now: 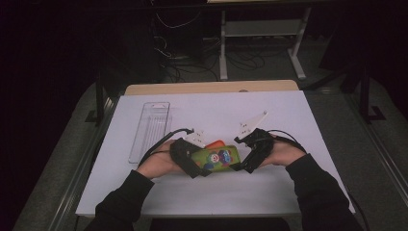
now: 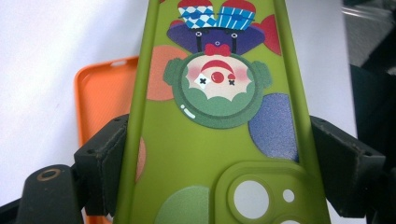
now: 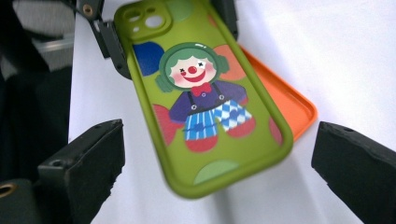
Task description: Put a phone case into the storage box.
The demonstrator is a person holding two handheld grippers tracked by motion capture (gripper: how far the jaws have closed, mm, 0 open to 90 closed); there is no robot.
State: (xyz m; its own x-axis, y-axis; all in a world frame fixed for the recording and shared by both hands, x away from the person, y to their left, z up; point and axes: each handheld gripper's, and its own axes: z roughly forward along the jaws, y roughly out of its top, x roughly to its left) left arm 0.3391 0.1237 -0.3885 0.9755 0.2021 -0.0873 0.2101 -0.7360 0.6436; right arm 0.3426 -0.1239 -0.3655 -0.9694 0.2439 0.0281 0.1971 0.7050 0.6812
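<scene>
The left claw (image 1: pixel 199 166) is clamped across the camera end of the green case (image 1: pixel 215 157), its pads pressing on both long edges and holding the case just above the white tabletop (image 1: pixel 288 115). The right claw (image 1: pixel 243 161) stands wide at the case's other end, jaws well clear of both edges and gripping nothing. An orange case (image 1: pixel 215 143) lies on the tabletop just behind the green one. Farther left lies a clear tray (image 1: pixel 150 130).
</scene>
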